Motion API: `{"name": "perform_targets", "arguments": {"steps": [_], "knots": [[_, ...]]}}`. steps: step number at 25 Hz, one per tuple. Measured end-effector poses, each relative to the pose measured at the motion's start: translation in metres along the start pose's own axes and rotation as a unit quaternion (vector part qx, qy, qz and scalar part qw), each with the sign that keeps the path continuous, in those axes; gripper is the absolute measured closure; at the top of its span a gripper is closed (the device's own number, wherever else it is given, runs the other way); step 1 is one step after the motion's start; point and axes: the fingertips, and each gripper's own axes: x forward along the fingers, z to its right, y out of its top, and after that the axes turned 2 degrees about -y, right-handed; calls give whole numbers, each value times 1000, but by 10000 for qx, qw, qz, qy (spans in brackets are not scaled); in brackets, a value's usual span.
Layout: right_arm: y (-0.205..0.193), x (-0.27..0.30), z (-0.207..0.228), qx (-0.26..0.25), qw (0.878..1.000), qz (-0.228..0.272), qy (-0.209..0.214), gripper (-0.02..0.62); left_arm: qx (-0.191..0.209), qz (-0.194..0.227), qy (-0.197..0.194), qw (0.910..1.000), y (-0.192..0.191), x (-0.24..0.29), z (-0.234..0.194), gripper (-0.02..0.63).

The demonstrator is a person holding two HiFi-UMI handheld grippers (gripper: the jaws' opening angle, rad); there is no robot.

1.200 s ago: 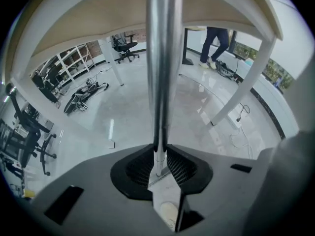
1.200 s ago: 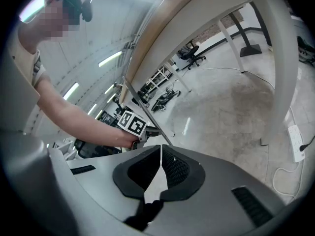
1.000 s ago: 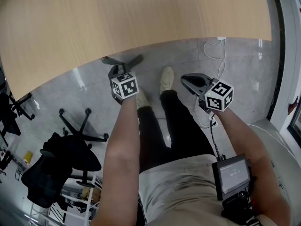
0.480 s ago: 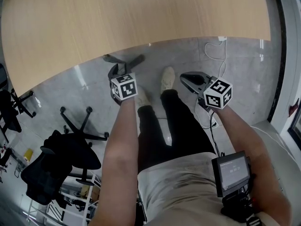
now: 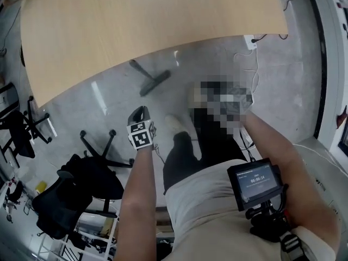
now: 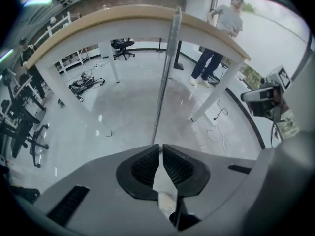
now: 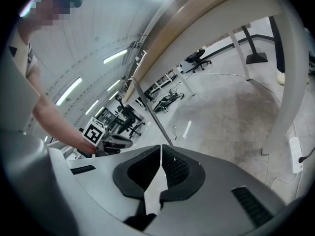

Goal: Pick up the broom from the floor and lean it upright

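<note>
Squinting at the screen: digits too small. Dark-headed broom leans on the table edge. Left gripper just closing, near-together, empty; right gripper pinched, empty.

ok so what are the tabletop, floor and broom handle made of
Tabletop: light wood or wood-look laminate, matte, faint grain. Floor: polished grey stone or concrete, glossy, showing light reflections. Broom handle: seemingly thin metal tube, dull silvery sheen; coated plastic is possible.
</note>
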Motion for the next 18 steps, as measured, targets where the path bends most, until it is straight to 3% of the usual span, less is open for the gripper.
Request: {"name": "perform_targets", "arguments": {"steps": [5, 8, 14, 18], "knots": [[-2, -31, -23, -185, 9998, -106, -55, 575, -520, 343, -522, 9967, -13, -47, 28, 592], [7, -49, -28, -512, 9985, -138, -145, 575, -610, 748, -822, 9919, 6, -71, 41, 593], [33, -88, -79, -780, 9960, 325, -292, 575, -294, 1434, -1155, 9825, 15, -140, 48, 594], [75, -88, -129, -1026, 9913, 809, -142, 575, 141, 1946, -1079, 9748, 29, -183, 30, 594]]}}
